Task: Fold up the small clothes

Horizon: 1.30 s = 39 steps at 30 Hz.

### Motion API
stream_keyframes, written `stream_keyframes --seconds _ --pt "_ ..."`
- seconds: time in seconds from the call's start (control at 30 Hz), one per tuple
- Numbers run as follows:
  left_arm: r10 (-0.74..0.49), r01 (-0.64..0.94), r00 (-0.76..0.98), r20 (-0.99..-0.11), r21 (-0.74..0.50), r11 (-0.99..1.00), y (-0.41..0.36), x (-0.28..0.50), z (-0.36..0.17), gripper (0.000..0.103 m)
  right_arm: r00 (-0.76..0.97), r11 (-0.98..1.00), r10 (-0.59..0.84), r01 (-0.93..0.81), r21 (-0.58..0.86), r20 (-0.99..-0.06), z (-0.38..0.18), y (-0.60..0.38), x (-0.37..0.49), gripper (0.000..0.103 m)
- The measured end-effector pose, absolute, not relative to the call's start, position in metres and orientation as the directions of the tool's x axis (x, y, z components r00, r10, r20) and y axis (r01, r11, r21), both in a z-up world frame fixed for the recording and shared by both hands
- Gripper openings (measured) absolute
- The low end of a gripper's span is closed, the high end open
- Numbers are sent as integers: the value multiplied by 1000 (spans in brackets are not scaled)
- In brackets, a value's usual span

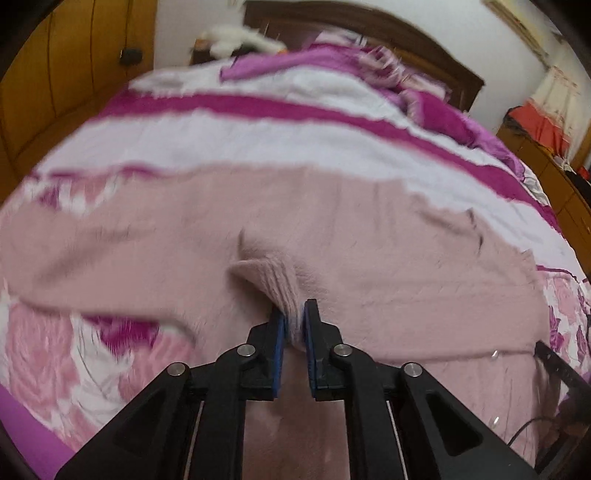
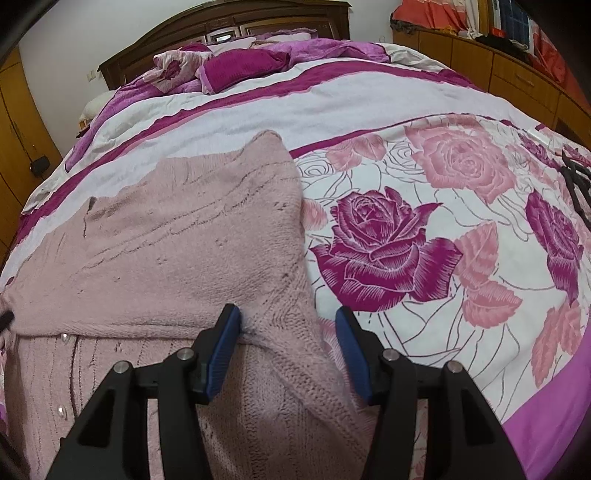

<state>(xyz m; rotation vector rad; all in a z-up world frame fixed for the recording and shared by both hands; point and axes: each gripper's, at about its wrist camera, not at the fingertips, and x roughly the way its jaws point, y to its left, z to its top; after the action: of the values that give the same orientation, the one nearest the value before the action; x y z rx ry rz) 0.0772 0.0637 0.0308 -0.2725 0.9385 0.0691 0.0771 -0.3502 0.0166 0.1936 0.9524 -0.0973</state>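
A pale pink knitted cardigan (image 2: 177,258) lies spread on the bed; it also shows in the left wrist view (image 1: 369,266), blurred. My left gripper (image 1: 294,317) is shut on a ribbed fold of the cardigan and lifts it slightly. My right gripper (image 2: 288,321) is open, its blue pads (image 2: 225,347) straddling the cardigan's right edge near a sleeve seam, close above the fabric. Small pearl buttons (image 2: 65,339) run down the cardigan's front at lower left.
The bed has a floral pink, magenta and white duvet (image 2: 424,221) with pillows (image 2: 236,66) by the dark headboard (image 2: 221,26). Wooden wardrobes (image 1: 55,74) stand left; a wooden cabinet (image 2: 498,74) with clothes stands right. A black frame object (image 2: 576,181) lies on the duvet's right edge.
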Motion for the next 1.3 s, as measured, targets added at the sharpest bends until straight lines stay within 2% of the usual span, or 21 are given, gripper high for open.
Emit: stream_keyframes --seconds 0.2,0.37,0.5,0.63,0.8,1.0,1.03,1.07,1.1,1.17,1.23,1.3 --pt "-77 -168 592 -803 -216 962 78 60 36 0 567 980 5 161 117 -824 18 -351 80 57" --pt "-55 -153 643 -764 -199 968 89 52 55 14 570 980 41 135 143 -821 30 -356 83 57" --pt "-71 -131 654 -753 -205 970 93 70 57 15 583 984 43 116 136 -811 45 -359 97 57" --pt "-121 -117 614 -780 -241 964 96 100 42 16 600 983 68 98 157 -797 54 -368 123 57" --pt "-144 -155 599 -787 -291 944 101 115 26 16 589 984 58 104 147 -806 43 -378 169 57" --pt "-147 -171 614 -776 -312 935 101 114 18 16 569 980 125 58 191 -812 21 -376 200 56" --pt "-148 -159 621 -770 -308 938 99 113 18 16 573 981 128 47 188 -810 20 -374 202 46" --pt "-154 -147 626 -764 -309 940 98 113 19 7 580 982 137 24 185 -803 20 -371 202 18" --pt "-173 -123 636 -752 -320 940 97 112 21 0 586 983 150 1 186 -796 22 -369 201 15" --pt "-213 -79 667 -714 -351 933 95 110 28 0 642 988 121 -1 157 -757 31 -367 194 11" --pt "-158 -57 717 -679 -283 957 88 107 38 0 698 987 97 25 159 -710 42 -373 188 10" --pt "-120 -61 715 -689 -232 971 84 112 37 0 719 982 73 69 175 -691 44 -381 188 9"
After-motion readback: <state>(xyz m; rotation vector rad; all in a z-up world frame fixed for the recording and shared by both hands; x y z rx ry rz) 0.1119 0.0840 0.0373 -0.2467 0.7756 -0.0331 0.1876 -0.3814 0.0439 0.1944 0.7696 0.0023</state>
